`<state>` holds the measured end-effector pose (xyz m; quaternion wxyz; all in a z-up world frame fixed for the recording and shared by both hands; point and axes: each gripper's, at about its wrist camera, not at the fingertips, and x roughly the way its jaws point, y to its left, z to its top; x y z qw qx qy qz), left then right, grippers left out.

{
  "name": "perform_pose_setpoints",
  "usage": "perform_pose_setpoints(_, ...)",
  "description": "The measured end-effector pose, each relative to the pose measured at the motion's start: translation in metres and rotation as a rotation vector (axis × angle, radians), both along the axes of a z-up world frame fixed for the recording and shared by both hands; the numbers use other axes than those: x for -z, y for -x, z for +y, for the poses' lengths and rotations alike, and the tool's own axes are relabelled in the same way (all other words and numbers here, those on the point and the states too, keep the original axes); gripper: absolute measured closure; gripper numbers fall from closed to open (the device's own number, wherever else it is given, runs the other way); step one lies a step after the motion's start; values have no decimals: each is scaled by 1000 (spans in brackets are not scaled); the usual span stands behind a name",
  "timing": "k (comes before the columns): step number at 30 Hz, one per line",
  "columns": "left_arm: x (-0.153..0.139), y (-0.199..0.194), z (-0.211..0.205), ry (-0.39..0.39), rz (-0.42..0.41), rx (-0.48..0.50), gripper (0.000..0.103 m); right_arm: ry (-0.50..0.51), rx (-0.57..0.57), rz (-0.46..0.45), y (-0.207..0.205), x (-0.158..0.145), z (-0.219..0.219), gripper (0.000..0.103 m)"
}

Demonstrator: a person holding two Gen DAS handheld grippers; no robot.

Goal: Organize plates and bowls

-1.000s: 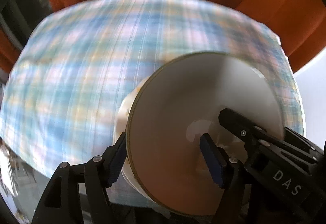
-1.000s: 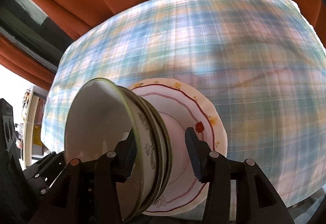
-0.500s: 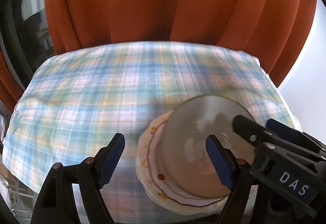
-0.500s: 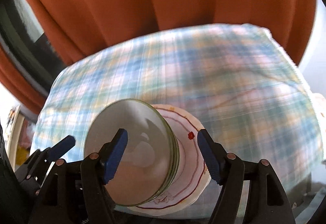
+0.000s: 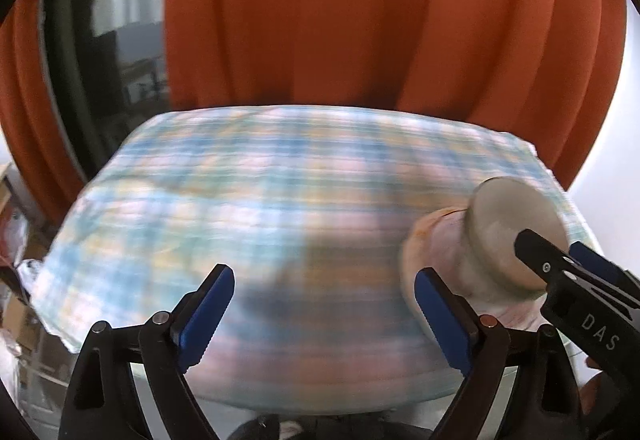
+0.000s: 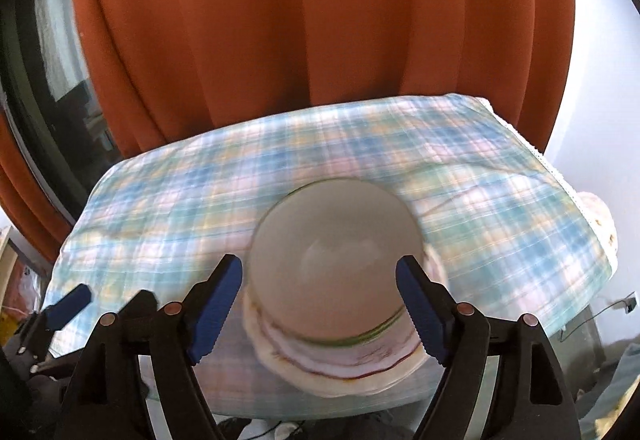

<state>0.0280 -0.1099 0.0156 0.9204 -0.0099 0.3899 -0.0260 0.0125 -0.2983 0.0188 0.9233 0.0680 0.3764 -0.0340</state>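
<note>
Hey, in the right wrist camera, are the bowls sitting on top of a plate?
Yes, the stacked bowls rest on the red-rimmed plate on the plaid tablecloth.

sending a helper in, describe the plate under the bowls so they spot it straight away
Find the table with the checked tablecloth before the orange curtain. Near its front edge stands a stack of bowls. The plate lies under them: white, wavy-edged, with a dark red line around its rim, where the bowls' rims are green.

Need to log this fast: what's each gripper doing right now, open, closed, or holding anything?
Left gripper: jaws opening, nothing between them.
Right gripper: jaws opening, holding nothing; bowls on the plate sit beyond them.
</note>
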Motion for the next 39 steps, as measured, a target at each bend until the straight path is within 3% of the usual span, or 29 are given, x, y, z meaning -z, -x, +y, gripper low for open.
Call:
perform_pose_setpoints(4,9,18,31,-65,-39,-21,10,18,-25,-15,20,12,34,21)
perform_pose_setpoints(12,18,45,63,-75,-92,-16,10,11,-51,-37,54,27,73,21)
perform_pose_setpoints(24,9,62,69,-78,-158,39,3,12,-27,-98,72,17,89,17)
perform_pose_setpoints(39,3,49,81,-32,-169,-37,1,18,-16,-131,68,4,90,13)
